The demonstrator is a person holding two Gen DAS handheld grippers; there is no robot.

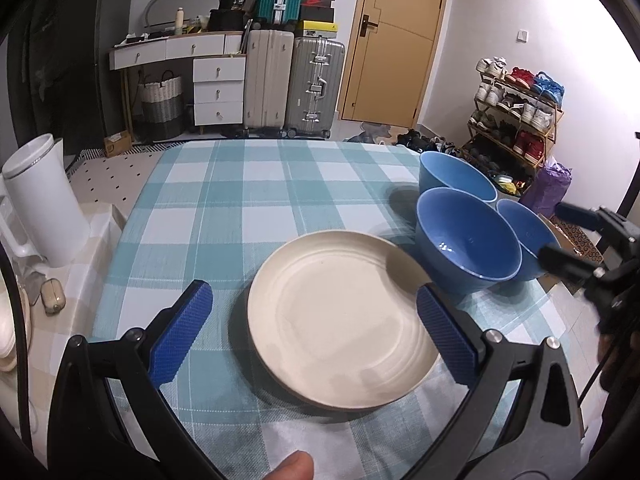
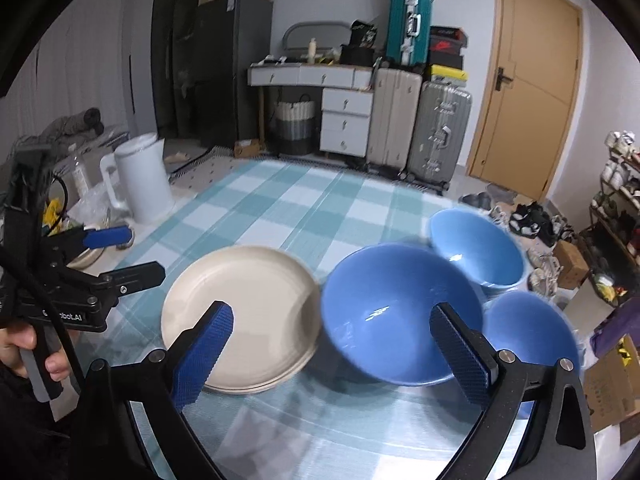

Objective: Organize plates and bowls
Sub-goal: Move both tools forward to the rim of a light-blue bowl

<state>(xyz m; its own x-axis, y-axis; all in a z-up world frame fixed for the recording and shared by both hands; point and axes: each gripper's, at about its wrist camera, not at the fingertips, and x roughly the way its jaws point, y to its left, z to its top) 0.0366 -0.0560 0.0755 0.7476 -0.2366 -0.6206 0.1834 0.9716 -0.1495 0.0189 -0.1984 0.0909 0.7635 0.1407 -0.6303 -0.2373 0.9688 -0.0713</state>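
A cream plate (image 1: 340, 320) lies on the checked tablecloth; in the right wrist view (image 2: 240, 316) it shows as a stack of plates. Three blue bowls stand to its right: a near one (image 1: 468, 236) (image 2: 400, 312), a far one (image 1: 456, 176) (image 2: 476, 244) and a right one (image 1: 528, 236) (image 2: 528, 340). My left gripper (image 1: 316, 308) is open and empty, hovering over the plate. My right gripper (image 2: 332, 328) is open and empty, above the plate's right edge and the near bowl. Each gripper shows in the other view (image 2: 124, 252) (image 1: 560, 236).
A white kettle (image 1: 44, 200) (image 2: 144, 176) stands on a side counter left of the table (image 1: 240, 200). More cream plates (image 1: 8, 320) lie at the far left edge. Suitcases, drawers, a door and a shoe rack (image 1: 516, 116) stand beyond the table.
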